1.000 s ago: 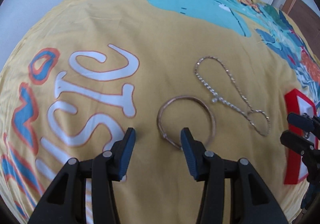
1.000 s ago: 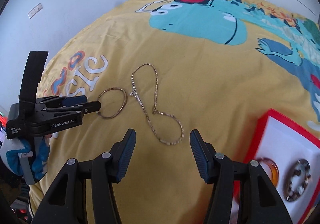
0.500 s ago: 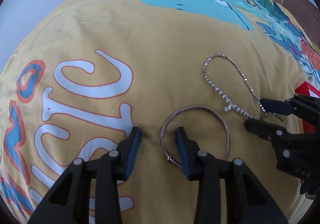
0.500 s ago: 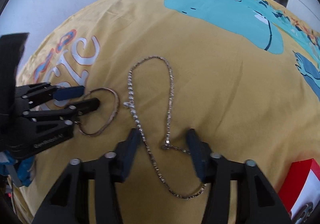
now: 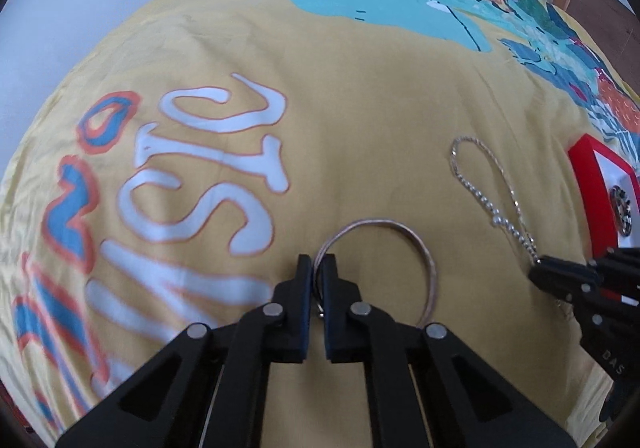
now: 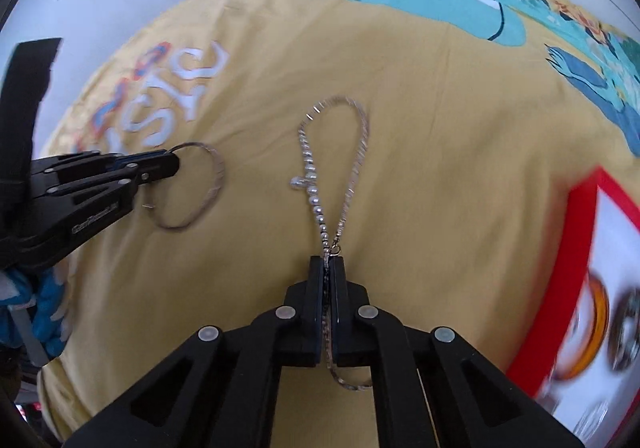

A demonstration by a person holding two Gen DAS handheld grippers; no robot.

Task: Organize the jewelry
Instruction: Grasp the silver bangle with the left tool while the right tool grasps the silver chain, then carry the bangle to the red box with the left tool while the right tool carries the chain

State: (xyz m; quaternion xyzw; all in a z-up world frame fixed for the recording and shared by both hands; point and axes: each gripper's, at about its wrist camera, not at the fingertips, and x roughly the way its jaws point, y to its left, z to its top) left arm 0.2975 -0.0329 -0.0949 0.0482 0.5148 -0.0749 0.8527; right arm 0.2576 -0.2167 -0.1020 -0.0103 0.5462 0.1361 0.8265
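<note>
Left tongs (image 5: 318, 268) closed on the bangle (image 5: 416, 244), pinching its wire rim at the ring's 9 o'clock side; the rest lies flat on the bedspread (image 5: 360, 95). Right tongs (image 6: 330, 268) closed on the chain (image 6: 316, 175), both strands caught where they cross, loop reaching to 12 o'clock, a short tail trailing under the jaws.

Assessment: bangle is light, thin and stiff; a rim pinch will let it swing. Chain is limp and slippery; expect it to dangle and snag. Red tray (image 6: 576, 207) sits at 3 o'clock, already holding pieces.
</note>
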